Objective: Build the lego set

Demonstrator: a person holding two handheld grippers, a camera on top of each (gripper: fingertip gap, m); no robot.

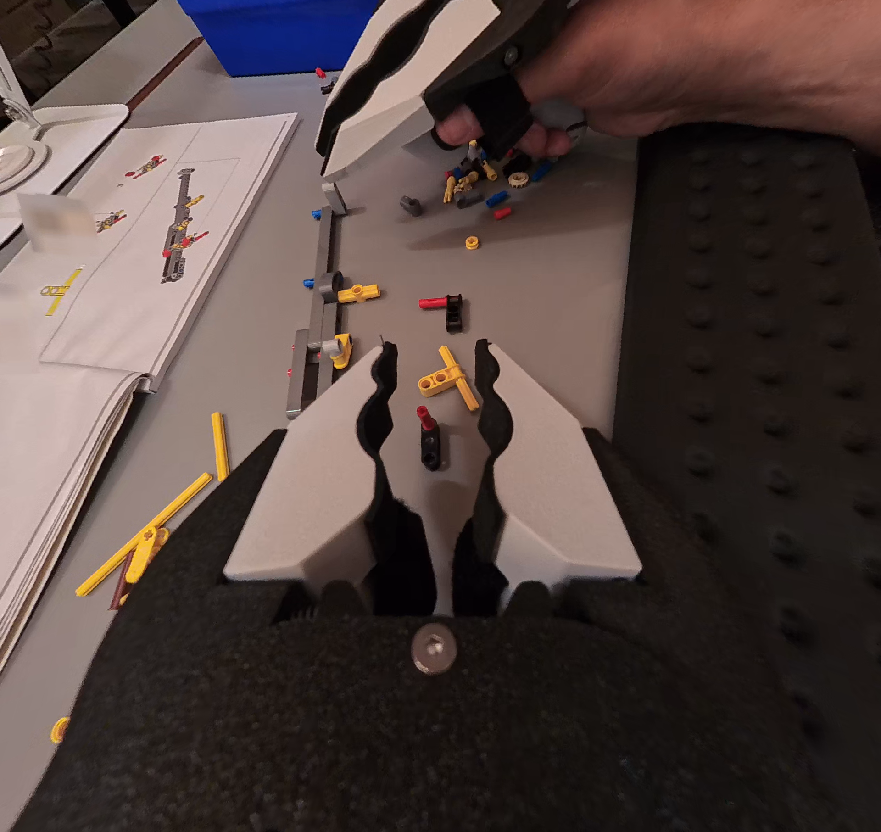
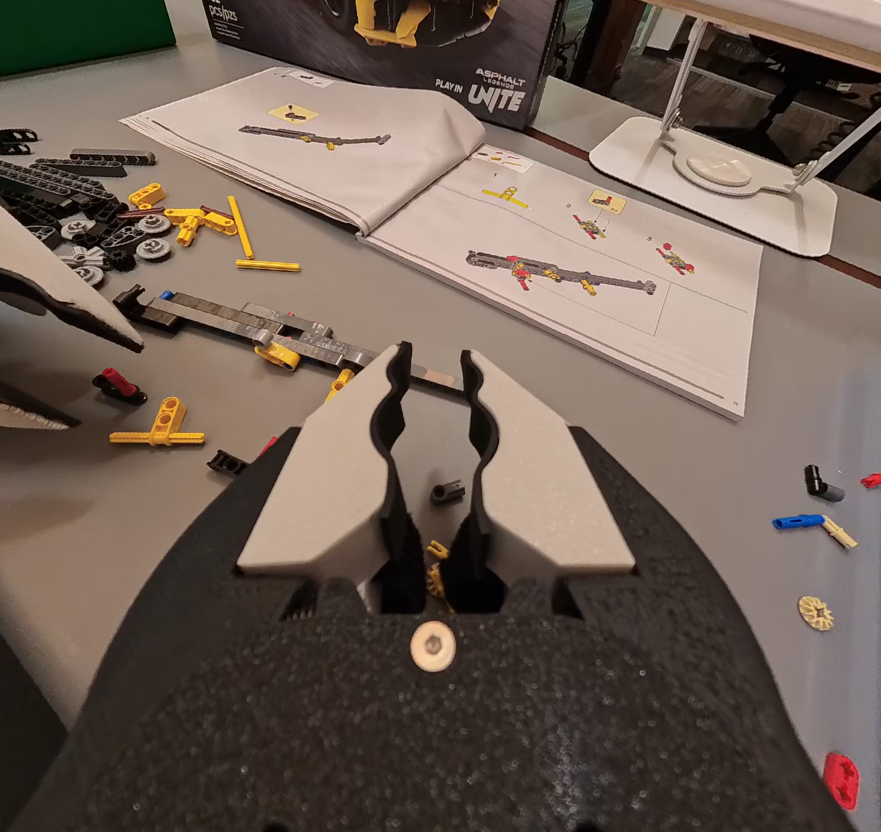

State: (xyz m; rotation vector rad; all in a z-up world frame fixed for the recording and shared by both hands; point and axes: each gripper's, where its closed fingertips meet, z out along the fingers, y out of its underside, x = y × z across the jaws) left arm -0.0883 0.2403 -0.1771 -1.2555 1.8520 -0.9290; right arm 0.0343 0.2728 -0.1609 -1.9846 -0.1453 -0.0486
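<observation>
Left gripper [image 1: 435, 346]: pale matte fingers lined with wavy black pads, spread apart and grasping nothing. On the smooth grey table [image 1: 548, 284] between them lie a black connector with a red pin [image 1: 430, 442] and, nearer the tips, a yellow axle-and-beam cross piece [image 1: 450, 379]. A second black connector with red pin [image 1: 445, 308] lies a little beyond the tips.

Right gripper [image 2: 433, 349]: same build, fingers released, nothing between the pads. A small dark grey connector [image 2: 448, 492] lies on the table between them, close to the right-hand finger but apart from it. A tan toothed gear [image 2: 436, 579] shows low in the gap near the finger roots.

Task item: the partly built assembly [image 2: 267, 327], a long flat run of grey and black studless beams with yellow and blue fittings, lies on the table just beyond and left of the right gripper's tips. In the left wrist view it runs lengthwise just left of that gripper's tips.

The open instruction booklet [image 2: 572, 256], matte white paper, lies beyond the assembly. The printed set box [image 2: 381, 22] stands behind it. Loose stock: a heap of black beams and grey round discs [image 2: 81, 227], smooth yellow axles [image 2: 240, 227], a blue pin joined to a tan pin [image 2: 810, 525], a flat tan gear [image 2: 815, 612].

The left wrist view shows a person's hand [image 1: 667, 70] holding the right gripper above a small pile of mixed pieces [image 1: 486, 179]. A black studded mat [image 1: 763, 380] borders the table's right side, and a blue plastic bin [image 1: 286, 8] stands at the far edge.
</observation>
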